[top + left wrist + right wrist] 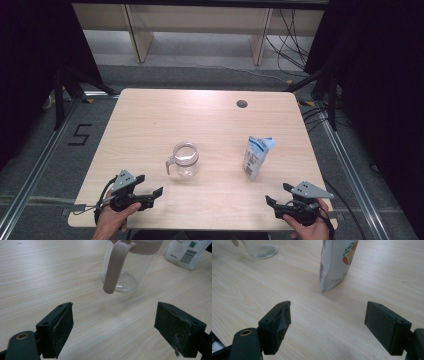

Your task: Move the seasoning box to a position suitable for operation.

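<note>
A light wooden table (150,120) holds two things: a clear jug (185,160) near its middle and a white pouch (257,156) standing upright to the jug's right, well apart from it. The jug has a pale beige rim and a beige handle (114,267) that points toward the near-left side of the table; nothing can be seen inside the jug. The pouch is white with blue print in the high view, and in the right gripper view its face carries a small fruit picture, while a barcode shows on it in the left gripper view. The left gripper (151,185) rests near the table's near-left corner, held by the left hand (112,220) — its jaws stand wide apart with nothing between them, and they face the jug's handle, which is near but not touching. The right gripper (278,195) sits near the near-right corner in the right hand (312,227) — its jaws too are spread wide and hold nothing, with the pouch ahead of them and apart. A dark round hole (242,104) lies in the tabletop toward the far edge.
</note>
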Demonstrator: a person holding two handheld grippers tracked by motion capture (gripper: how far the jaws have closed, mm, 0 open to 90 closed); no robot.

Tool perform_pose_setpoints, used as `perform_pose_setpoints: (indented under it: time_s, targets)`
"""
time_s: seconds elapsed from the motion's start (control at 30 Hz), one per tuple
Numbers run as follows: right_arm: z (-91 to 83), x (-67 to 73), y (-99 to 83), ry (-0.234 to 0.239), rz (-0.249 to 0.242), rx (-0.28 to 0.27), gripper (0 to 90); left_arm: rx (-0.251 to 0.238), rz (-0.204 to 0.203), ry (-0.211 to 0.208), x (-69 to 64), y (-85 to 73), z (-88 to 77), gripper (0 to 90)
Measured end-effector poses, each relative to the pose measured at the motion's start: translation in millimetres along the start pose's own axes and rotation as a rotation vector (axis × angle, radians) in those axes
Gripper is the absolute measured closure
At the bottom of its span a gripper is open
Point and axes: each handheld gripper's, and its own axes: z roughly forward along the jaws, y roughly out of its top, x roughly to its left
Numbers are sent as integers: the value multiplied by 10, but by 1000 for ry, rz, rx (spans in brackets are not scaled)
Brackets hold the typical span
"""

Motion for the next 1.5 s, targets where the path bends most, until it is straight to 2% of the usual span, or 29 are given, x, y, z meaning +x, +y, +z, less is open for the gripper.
perform_pose_setpoints:
  time_s: [0.1,0.17,0.23,0.27,0.3,0.37,0.5,0.57,0.7,0.77,0.8,0.83,0.93,0.97,1.03,1.2,1.27,1.33,1.5]
  targets:
    - [-2,3,1,4,4,-7,223,-2,1,-2,2,2,5,147]
    - [-1,-8,3,0,-10,-12,224,8,-3,8,-3,11,5,147]
    - [-11,-10,6,0,-14,-10,230,-5,-45,-8,-9,21,24,148]
    - [-12,-1,5,9,0,-9,233,0,-34,-14,-4,25,34,148]
    - [-8,-13,7,18,-7,-14,233,-7,-30,-9,-19,32,41,149]
    - [0,-15,4,13,-3,-22,233,-9,-5,-9,-19,52,41,149]
    - [8,-17,5,14,-1,-24,234,-25,-4,7,-3,101,55,149]
    - [-4,-16,8,-4,-8,-26,242,-48,-16,3,10,130,78,149]
    - [-9,-29,7,-5,-2,-34,244,-53,-2,7,22,213,147,149]
    - [-20,-27,3,-6,9,-37,248,-48,24,2,13,255,213,150]
    - [-33,-2,1,7,50,-14,248,-45,33,2,9,267,238,154]
    - [-25,-27,3,5,18,-29,248,-42,39,0,8,282,279,161]
    - [-25,-29,3,4,11,-28,249,-36,57,5,17,314,351,198]
    - [-15,-27,3,7,18,-34,249,-39,61,8,16,322,376,221]
    - [-14,2,2,11,44,-26,250,-34,98,20,26,338,415,251]
    - [-15,4,2,12,44,-26,253,-37,124,22,29,361,449,356]
    - [-6,-24,1,14,18,-35,253,-45,141,17,34,362,469,392]
    - [-4,-21,3,16,17,-35,253,-40,167,13,36,363,481,422]
    - [1,-8,2,20,24,-33,253,-47,197,9,23,370,503,517]
